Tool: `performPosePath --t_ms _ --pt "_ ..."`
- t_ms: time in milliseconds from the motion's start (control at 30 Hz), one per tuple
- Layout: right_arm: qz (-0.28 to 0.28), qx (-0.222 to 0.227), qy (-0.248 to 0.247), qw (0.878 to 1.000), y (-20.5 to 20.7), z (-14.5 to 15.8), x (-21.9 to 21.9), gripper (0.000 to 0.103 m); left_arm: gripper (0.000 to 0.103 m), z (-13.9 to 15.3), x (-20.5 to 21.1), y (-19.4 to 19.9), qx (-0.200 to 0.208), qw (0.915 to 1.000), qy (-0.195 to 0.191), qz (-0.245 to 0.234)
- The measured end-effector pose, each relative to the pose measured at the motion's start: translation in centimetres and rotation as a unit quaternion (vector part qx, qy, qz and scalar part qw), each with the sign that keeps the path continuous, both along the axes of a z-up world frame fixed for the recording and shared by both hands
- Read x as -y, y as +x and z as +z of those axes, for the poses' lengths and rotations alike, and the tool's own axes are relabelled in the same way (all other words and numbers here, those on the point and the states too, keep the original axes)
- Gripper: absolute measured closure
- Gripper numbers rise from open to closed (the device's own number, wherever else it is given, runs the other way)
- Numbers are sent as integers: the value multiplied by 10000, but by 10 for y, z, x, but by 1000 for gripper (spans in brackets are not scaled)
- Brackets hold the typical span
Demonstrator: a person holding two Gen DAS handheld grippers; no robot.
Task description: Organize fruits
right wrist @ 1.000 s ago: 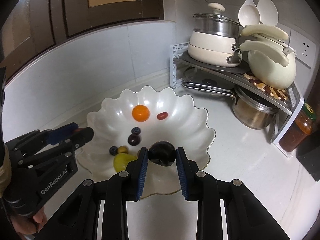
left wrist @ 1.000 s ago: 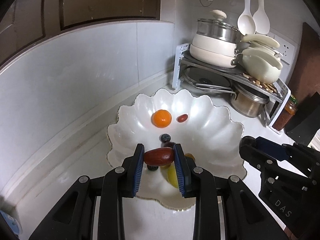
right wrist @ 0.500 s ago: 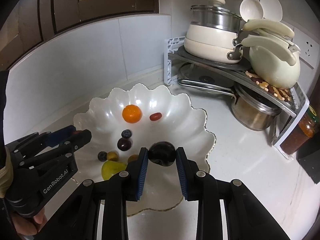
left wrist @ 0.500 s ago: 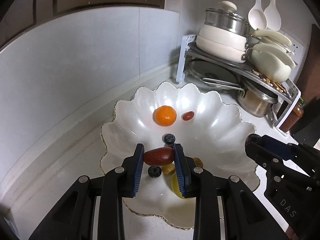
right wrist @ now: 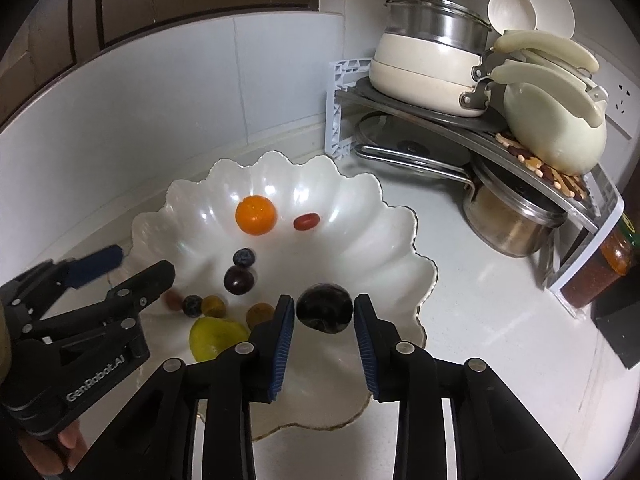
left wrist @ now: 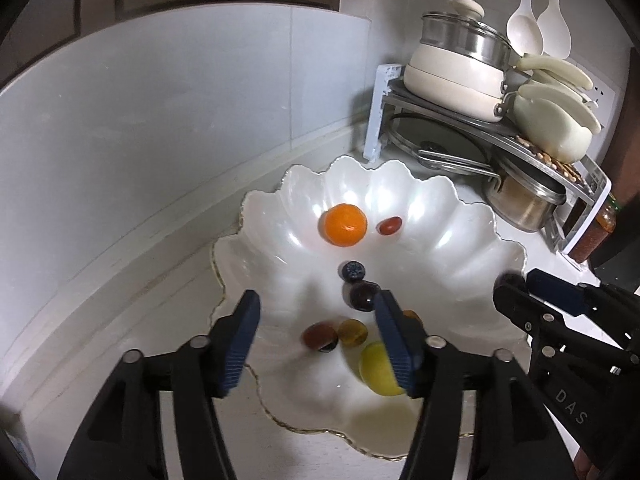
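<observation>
A white scalloped bowl (left wrist: 460, 248) (right wrist: 360, 236) holds an orange (left wrist: 345, 225) (right wrist: 255, 215), a red cherry tomato (left wrist: 390, 225) (right wrist: 306, 221), blueberries, a dark plum (left wrist: 362, 295) (right wrist: 239, 279), amber fruits and a yellow fruit (left wrist: 376, 368) (right wrist: 216, 336). My left gripper (left wrist: 318, 344) is open above the bowl's near left part; a red-brown date (left wrist: 318, 335) lies blurred in the bowl below it. My right gripper (right wrist: 324, 328) has a dark round plum (right wrist: 325, 308) between its pads; a sliver of gap shows at each side. It hovers over the bowl's near right.
A metal rack (right wrist: 452, 128) at the back right carries cream pots, lids and a steel pot (right wrist: 512, 220). A jar (right wrist: 600, 268) stands at the rack's right end. Tiled wall runs behind the bowl. White countertop (right wrist: 480, 320) lies to the right.
My left gripper has opened and the red-brown date has dropped into the bowl. The right gripper's jaws have widened slightly around the dark plum.
</observation>
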State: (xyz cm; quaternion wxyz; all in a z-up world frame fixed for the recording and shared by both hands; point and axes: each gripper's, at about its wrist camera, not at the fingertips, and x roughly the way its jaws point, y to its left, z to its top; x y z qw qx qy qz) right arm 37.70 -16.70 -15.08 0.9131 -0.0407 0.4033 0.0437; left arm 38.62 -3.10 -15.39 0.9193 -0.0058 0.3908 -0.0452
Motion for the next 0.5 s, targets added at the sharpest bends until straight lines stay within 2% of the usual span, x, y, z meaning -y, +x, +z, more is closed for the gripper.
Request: performPosePath --t_ms 67,167,400,500 --pt "-52 40 -2 10000 -2 1 0 48 42 1 -1 -1 55 9999 99 87" --pt "-138 125 -7 9998 -4 4 2 38 37 4 -2 -3 84 9998 123 117" --pt "-262 195 -22 9995 -11 10 6 36 24 12 -4 -12 143 9996 133 189" --pt "-294 219 -37 9993 -17 14 6 36 23 15 -5 -18 133 9997 96 206"
